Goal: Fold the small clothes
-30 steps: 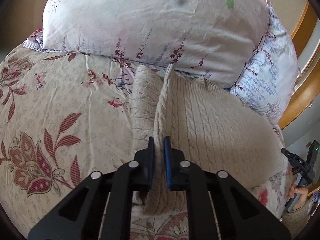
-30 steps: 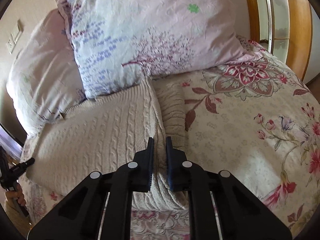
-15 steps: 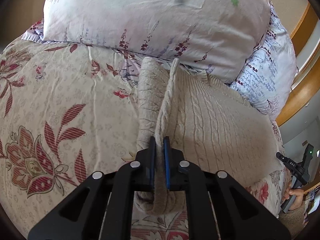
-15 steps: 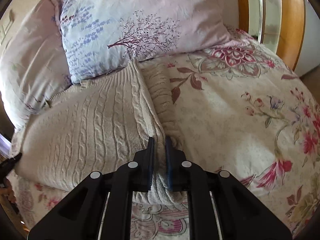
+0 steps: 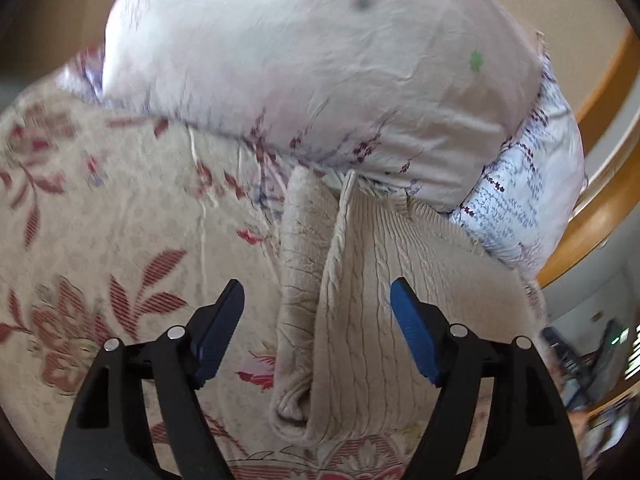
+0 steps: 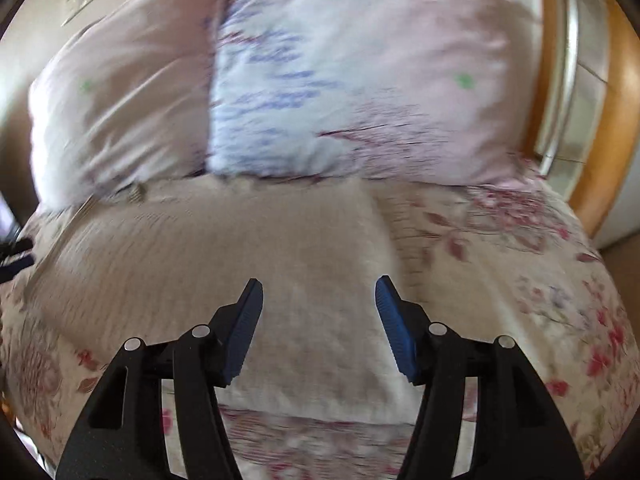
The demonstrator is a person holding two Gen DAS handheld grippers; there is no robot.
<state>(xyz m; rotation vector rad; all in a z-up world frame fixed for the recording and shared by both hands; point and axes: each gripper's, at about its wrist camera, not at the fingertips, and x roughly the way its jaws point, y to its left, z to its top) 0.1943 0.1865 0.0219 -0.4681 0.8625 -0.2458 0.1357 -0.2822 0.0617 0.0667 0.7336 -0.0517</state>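
Observation:
A cream cable-knit sweater [image 5: 384, 304] lies on the floral bedspread [image 5: 120, 240], its left sleeve folded in along a raised ridge. My left gripper [image 5: 318, 300] is open, its blue pads apart on either side of that ridge, holding nothing. In the right wrist view the sweater [image 6: 240, 264] lies flat and blurred on the bedspread [image 6: 520, 280]. My right gripper [image 6: 319, 300] is open above the sweater's right part and holds nothing.
Two pillows lean at the head of the bed, a pale pink one [image 5: 320, 60] and a blue-printed one [image 6: 280, 100]. A wooden bed frame [image 6: 616, 120] curves along the right side. The bed's edge drops off at the right in the left wrist view.
Both grippers were shut on the sweater's edges and have opened and let go. The sweater has dropped onto the bed. Both views have shifted and blurred.

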